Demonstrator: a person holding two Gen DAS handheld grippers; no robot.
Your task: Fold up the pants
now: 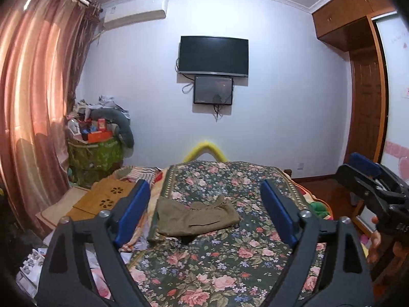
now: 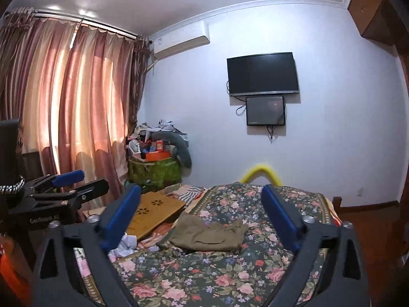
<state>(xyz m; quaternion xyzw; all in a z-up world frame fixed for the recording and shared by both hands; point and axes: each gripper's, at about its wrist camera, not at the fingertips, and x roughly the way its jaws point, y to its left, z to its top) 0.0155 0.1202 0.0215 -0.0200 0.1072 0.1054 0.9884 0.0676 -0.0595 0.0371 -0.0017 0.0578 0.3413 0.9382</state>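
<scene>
Olive-green pants (image 1: 195, 217) lie folded into a compact bundle on the floral bedspread (image 1: 230, 263). They also show in the right wrist view (image 2: 211, 234). My left gripper (image 1: 204, 192) is open and empty, held above the bed short of the pants. My right gripper (image 2: 202, 197) is open and empty, also held back above the bed. The right gripper shows at the right edge of the left wrist view (image 1: 368, 176). The left gripper shows at the left of the right wrist view (image 2: 74, 181).
A wooden lap table (image 2: 153, 212) lies on the bed left of the pants. A green bin piled with clutter (image 1: 94, 151) stands by the pink curtains (image 1: 33, 97). A TV (image 1: 213, 56) hangs on the far wall. A wooden wardrobe (image 1: 358, 25) stands at right.
</scene>
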